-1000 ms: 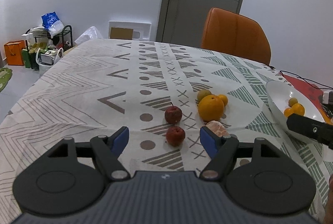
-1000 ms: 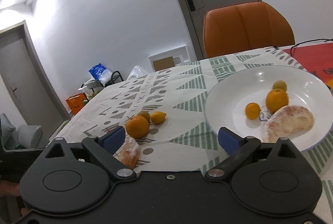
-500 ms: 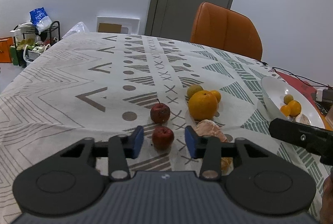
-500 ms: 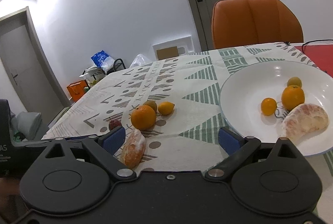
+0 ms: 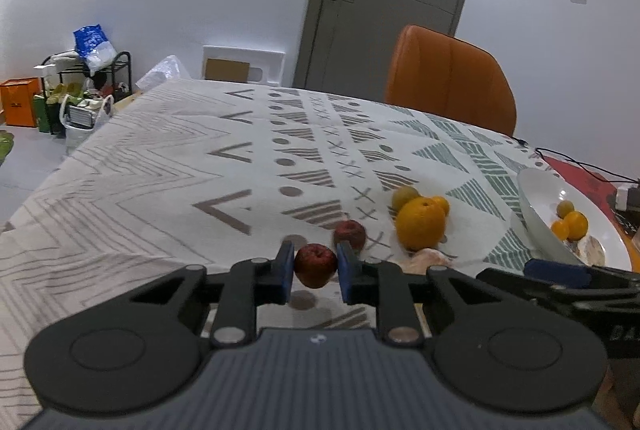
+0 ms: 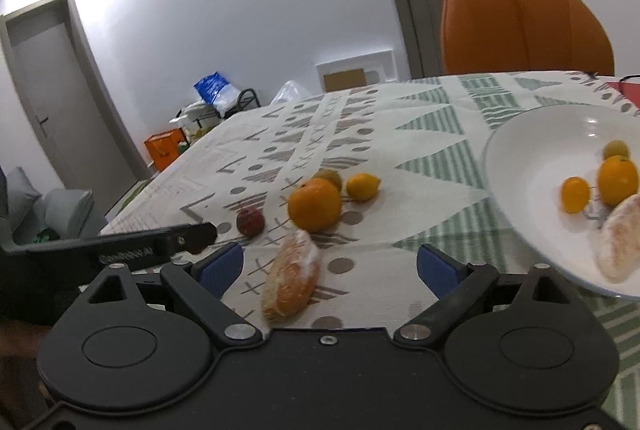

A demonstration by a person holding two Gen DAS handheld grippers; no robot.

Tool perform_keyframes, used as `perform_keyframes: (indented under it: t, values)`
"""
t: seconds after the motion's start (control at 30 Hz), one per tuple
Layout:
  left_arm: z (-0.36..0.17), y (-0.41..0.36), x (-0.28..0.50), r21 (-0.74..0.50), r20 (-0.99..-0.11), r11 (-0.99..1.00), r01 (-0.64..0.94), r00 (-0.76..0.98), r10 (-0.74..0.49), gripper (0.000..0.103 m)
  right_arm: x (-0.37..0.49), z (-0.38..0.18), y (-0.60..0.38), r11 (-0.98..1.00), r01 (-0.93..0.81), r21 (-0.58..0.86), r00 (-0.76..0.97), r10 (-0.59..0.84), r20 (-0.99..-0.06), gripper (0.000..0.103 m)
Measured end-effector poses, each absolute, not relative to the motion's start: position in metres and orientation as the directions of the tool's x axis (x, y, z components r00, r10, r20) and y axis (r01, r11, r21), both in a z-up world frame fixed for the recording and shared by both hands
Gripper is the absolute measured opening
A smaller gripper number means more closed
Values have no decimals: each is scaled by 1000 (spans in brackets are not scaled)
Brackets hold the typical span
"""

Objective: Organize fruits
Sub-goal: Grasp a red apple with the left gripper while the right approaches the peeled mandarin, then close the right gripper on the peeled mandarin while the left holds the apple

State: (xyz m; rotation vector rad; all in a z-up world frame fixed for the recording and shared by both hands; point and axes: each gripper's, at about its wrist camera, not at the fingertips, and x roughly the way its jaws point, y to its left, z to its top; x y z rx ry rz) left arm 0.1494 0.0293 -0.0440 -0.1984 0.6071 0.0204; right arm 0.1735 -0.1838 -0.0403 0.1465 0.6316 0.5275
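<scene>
My left gripper (image 5: 315, 272) is shut on a small red apple (image 5: 316, 265) and holds it just above the patterned tablecloth. A second red apple (image 5: 350, 234) lies behind it, also in the right wrist view (image 6: 250, 221). A large orange (image 5: 420, 223) (image 6: 316, 204), a small lemon (image 6: 363, 186), a greenish fruit (image 5: 404, 195) and a peeled pomelo segment (image 6: 292, 276) lie on the cloth. My right gripper (image 6: 330, 268) is open and empty over the pomelo segment. The white bowl (image 6: 516, 158) holds several small fruits and a pomelo segment.
An orange chair (image 5: 450, 88) stands at the table's far side. A black cable (image 5: 576, 160) and a red mat lie at the right edge. A rack with bags (image 5: 80, 86) stands on the floor at left.
My left gripper has shut on the near red apple and lifted it slightly. My right gripper has swung left from the bowl towards the loose fruits.
</scene>
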Motion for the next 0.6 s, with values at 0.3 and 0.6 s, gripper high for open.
perform_keyframes:
  t: [0.3,0.6]
  values:
    - [-43,52,137,-198,-571,972,-130,821,-7,21,178,-47,-164,853,-448,267,651,516,-556,79]
    - [-43,73,132,-218,-575,961,-171,818,15,21,170,-53,-124,878,-476,52,689,409,-599,68]
